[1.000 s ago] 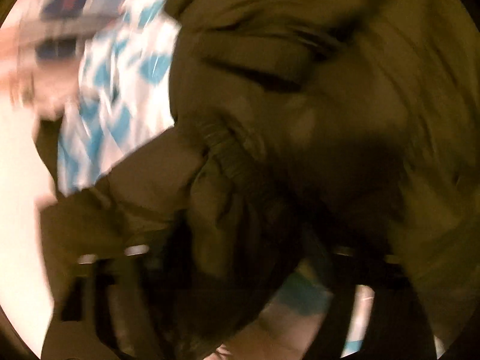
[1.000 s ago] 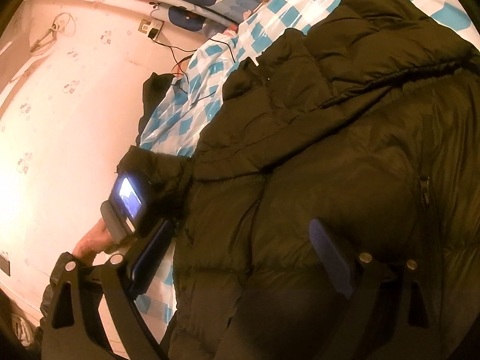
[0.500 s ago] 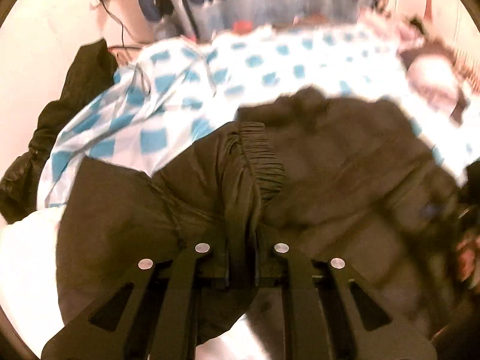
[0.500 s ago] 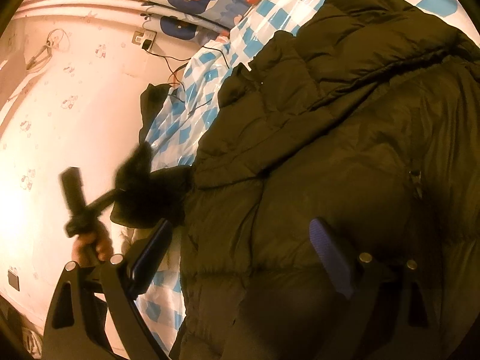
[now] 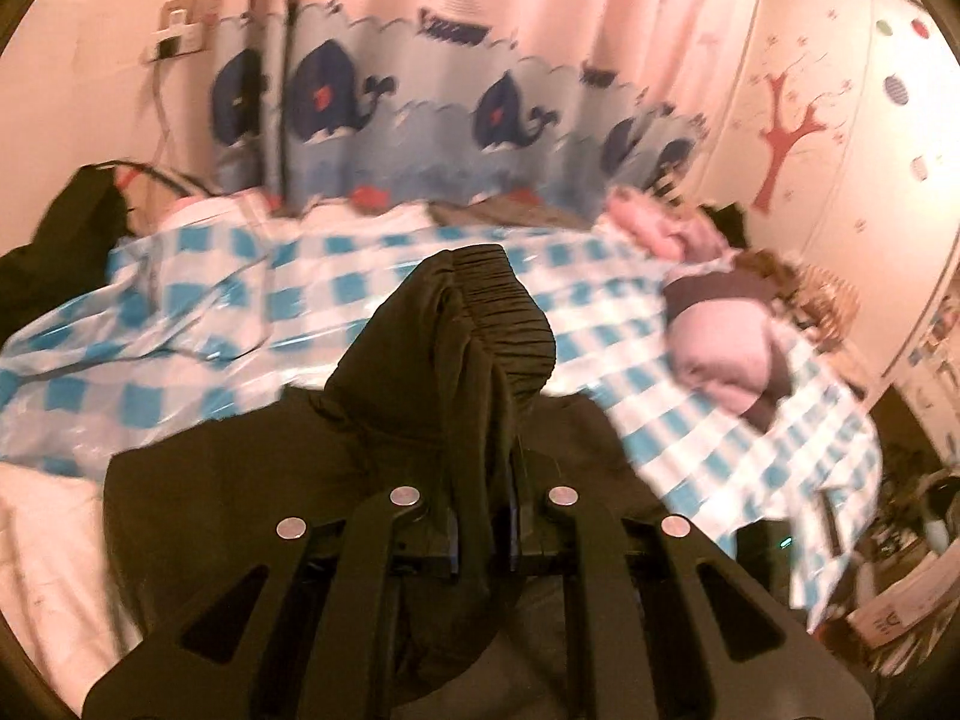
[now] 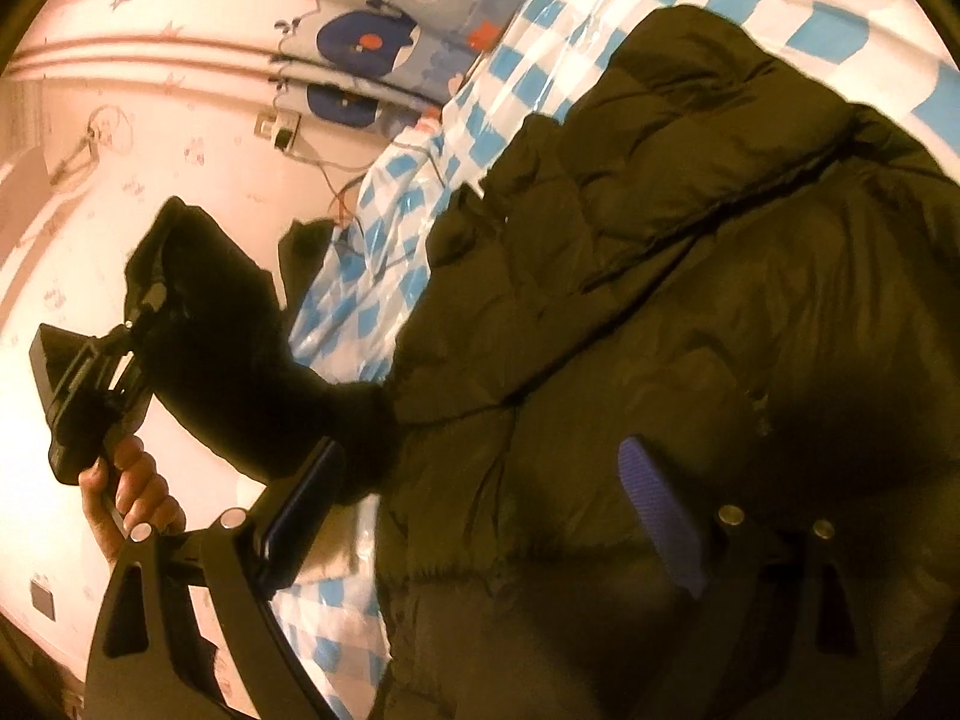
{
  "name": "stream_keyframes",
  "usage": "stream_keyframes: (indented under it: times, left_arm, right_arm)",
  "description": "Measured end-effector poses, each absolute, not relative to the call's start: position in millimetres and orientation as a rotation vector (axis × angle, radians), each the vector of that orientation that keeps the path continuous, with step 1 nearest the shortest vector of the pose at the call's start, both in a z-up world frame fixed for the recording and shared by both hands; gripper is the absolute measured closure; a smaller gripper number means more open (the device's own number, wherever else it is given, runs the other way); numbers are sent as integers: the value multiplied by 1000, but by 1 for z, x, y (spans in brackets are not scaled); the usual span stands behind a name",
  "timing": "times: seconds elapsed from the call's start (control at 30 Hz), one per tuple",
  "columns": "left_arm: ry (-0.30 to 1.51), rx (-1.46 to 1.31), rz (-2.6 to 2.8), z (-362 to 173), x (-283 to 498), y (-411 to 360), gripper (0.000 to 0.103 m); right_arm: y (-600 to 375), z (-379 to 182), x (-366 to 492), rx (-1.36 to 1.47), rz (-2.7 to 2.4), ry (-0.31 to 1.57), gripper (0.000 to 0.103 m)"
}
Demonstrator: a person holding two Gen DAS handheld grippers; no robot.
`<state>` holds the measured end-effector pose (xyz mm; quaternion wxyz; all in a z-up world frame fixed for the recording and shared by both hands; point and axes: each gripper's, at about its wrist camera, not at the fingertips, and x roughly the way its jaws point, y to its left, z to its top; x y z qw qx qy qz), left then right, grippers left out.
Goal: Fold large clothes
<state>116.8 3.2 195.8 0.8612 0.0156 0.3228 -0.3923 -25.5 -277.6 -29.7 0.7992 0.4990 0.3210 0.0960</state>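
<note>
A large dark olive puffer jacket [image 6: 690, 312] lies spread on a bed with a blue-and-white checked cover [image 6: 396, 192]. My left gripper [image 5: 486, 516] is shut on the jacket's sleeve [image 5: 474, 324] near its elastic cuff and holds it lifted above the bed. In the right wrist view that sleeve [image 6: 240, 360] is raised at the left, held by the left gripper [image 6: 138, 354] in a hand. My right gripper [image 6: 486, 504] is open, its blue-padded fingers [image 6: 654, 510] spread over the jacket's body.
A whale-print curtain [image 5: 456, 114] hangs behind the bed. Pillows and bedding [image 5: 720, 324] lie at the bed's right. A dark garment [image 5: 66, 228] sits at the left by the pink wall, with a socket and cables [image 6: 282, 132].
My left gripper has lifted the sleeve up and away from the jacket body, swinging to face the curtain. My right gripper has stayed open over the jacket.
</note>
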Motion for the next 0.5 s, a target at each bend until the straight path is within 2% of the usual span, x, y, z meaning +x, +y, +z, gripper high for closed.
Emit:
stream_keyframes:
  times: [0.27,0.5]
  left_arm:
    - [669,-39,-927,193,106,-62,94]
    - [712,-63,-952,163,115,-100,94]
  right_arm:
    - [-311,-26,-41,1185,167,604,14]
    - [-333,-22,-54,1244,154,542,14]
